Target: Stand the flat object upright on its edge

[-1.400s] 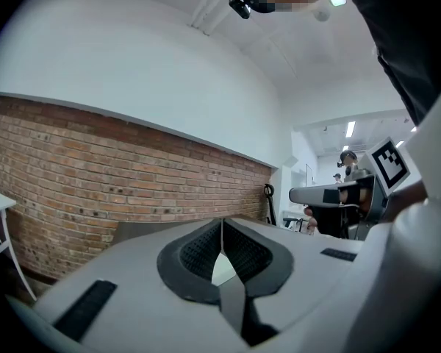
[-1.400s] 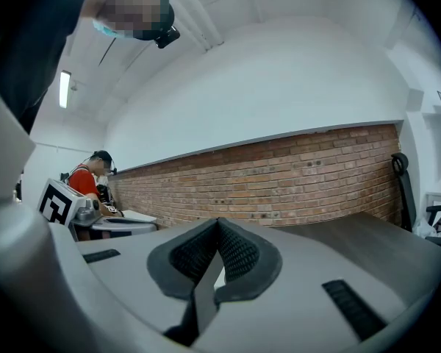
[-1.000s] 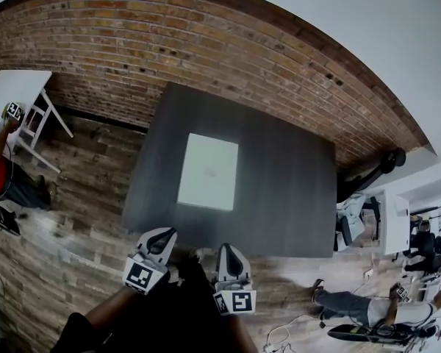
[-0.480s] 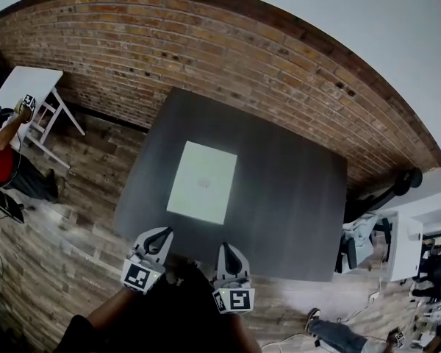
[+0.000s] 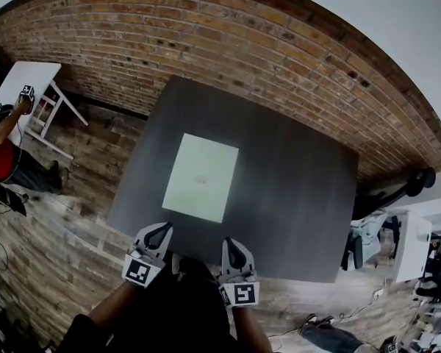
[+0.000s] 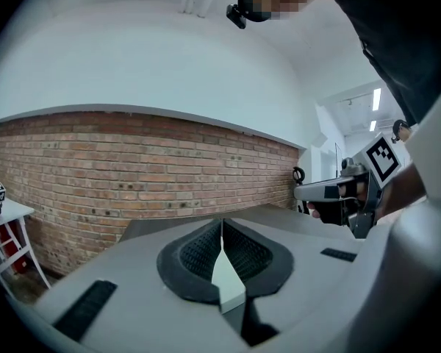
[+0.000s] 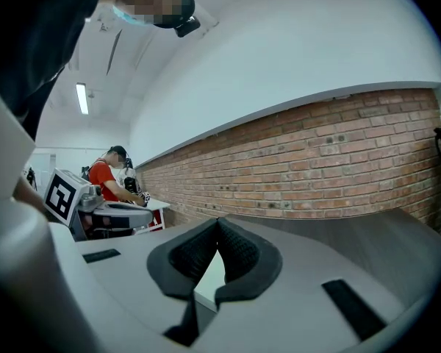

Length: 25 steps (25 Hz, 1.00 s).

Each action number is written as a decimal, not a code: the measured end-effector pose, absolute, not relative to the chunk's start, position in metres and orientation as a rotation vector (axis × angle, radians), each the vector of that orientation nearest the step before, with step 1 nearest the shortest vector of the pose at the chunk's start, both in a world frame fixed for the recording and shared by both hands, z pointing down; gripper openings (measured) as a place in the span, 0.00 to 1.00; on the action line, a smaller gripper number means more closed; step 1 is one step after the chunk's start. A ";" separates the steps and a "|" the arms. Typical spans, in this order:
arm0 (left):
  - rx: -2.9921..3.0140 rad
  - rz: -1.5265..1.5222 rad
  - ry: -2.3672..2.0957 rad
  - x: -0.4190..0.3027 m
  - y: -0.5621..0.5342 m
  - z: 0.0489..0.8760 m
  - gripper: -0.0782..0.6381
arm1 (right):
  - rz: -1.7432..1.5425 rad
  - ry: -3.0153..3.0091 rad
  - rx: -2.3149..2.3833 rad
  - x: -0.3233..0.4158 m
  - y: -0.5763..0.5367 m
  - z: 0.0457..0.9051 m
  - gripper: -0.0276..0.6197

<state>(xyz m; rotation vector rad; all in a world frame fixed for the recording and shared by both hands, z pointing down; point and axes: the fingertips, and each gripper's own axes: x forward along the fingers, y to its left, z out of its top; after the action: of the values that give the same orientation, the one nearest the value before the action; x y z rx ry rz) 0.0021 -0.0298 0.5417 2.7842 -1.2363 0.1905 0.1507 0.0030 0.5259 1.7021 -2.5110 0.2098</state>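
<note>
- The left claw [image 5: 162, 230] has its jaws pressed together and empty, and points almost level at the table's [image 5: 294, 197] near edge.
- The right claw [image 5: 230, 243] is likewise closed and empty, near the left one and roughly parallel.
- Both forearms reach forward.

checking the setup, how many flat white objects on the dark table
1. The white flat object lies flat on the dark table, left of its centre. The head view shows almost all the tabletop, so none seems hidden.

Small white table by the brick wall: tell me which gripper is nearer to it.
Left. The left gripper is on the small white table's side of the person; the right gripper is farther off, beyond it.
</note>
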 end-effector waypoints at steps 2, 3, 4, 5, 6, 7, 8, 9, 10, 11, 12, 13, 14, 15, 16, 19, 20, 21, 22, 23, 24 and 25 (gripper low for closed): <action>2.785 0.194 -1.228 0.001 -0.039 0.548 0.16 | 0.213 -2.507 1.715 0.151 -0.005 0.531 0.08; 2.778 0.201 -1.225 0.000 -0.043 0.552 0.16 | 0.225 -2.511 1.733 0.149 -0.009 0.531 0.08; 2.769 0.212 -1.222 -0.001 -0.046 0.557 0.16 | 0.236 -2.512 1.743 0.149 -0.011 0.533 0.08; 2.762 0.221 -1.220 -0.002 -0.048 0.561 0.16 | 0.236 -2.507 1.736 0.148 -0.012 0.537 0.08; 2.759 0.229 -1.217 -0.004 -0.050 0.566 0.16 | 0.230 -2.497 1.720 0.148 -0.013 0.545 0.08; 2.764 0.243 -1.211 -0.005 -0.053 0.571 0.16 | 0.234 -2.488 1.713 0.148 -0.014 0.551 0.08; 2.778 0.264 -1.201 -0.005 -0.054 0.577 0.16 | 0.256 -2.483 1.723 0.147 -0.016 0.556 0.08; 2.797 0.289 -1.189 -0.006 -0.056 0.583 0.16 | 0.287 -2.480 1.741 0.146 -0.018 0.560 0.08; 2.813 0.311 -1.177 -0.006 -0.057 0.589 0.16 | 0.310 -2.476 1.750 0.144 -0.020 0.564 0.08; 2.821 0.328 -1.170 -0.007 -0.058 0.596 0.16 | 0.319 -2.472 1.746 0.144 -0.021 0.570 0.08; 2.819 0.342 -1.166 -0.008 -0.059 0.603 0.16 | 0.320 -2.465 1.734 0.143 -0.021 0.577 0.08; 2.809 0.348 -1.166 -0.009 -0.061 0.611 0.16 | 0.325 -2.457 1.725 0.143 -0.022 0.584 0.08; 2.794 0.348 -1.169 -0.011 -0.062 0.618 0.16 | 0.336 -2.449 1.727 0.143 -0.024 0.589 0.08; 2.779 0.350 -1.171 -0.012 -0.064 0.625 0.16 | 0.346 -2.443 1.731 0.144 -0.025 0.594 0.08; 2.775 0.358 -1.170 -0.014 -0.065 0.631 0.16 | 0.349 -2.440 1.734 0.144 -0.026 0.599 0.08; 2.792 0.401 -1.156 -0.016 -0.065 0.648 0.16 | 0.348 -2.426 1.736 0.147 -0.026 0.615 0.08; 2.797 0.418 -1.152 -0.017 -0.065 0.653 0.16 | 0.349 -2.420 1.738 0.148 -0.025 0.620 0.08; 2.800 0.428 -1.151 -0.018 -0.065 0.658 0.16 | 0.353 -2.415 1.740 0.149 -0.024 0.625 0.08; 2.796 0.430 -1.153 -0.019 -0.065 0.663 0.16 | 0.361 -2.408 1.743 0.150 -0.024 0.631 0.08; 2.793 0.436 -1.154 -0.019 -0.066 0.669 0.16 | 0.371 -2.402 1.746 0.151 -0.023 0.636 0.08; 2.797 0.449 -1.151 -0.020 -0.067 0.674 0.16 | 0.383 -2.394 1.747 0.151 -0.023 0.642 0.08; 2.808 0.458 -1.150 -0.019 -0.069 0.678 0.16 | 0.394 -2.387 1.746 0.152 -0.023 0.648 0.08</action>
<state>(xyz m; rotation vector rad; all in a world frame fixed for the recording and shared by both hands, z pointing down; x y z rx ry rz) -0.0194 -0.0685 0.6777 2.8084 -1.1497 0.4581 0.1522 -0.0227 0.6475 1.7456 -2.3865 0.3938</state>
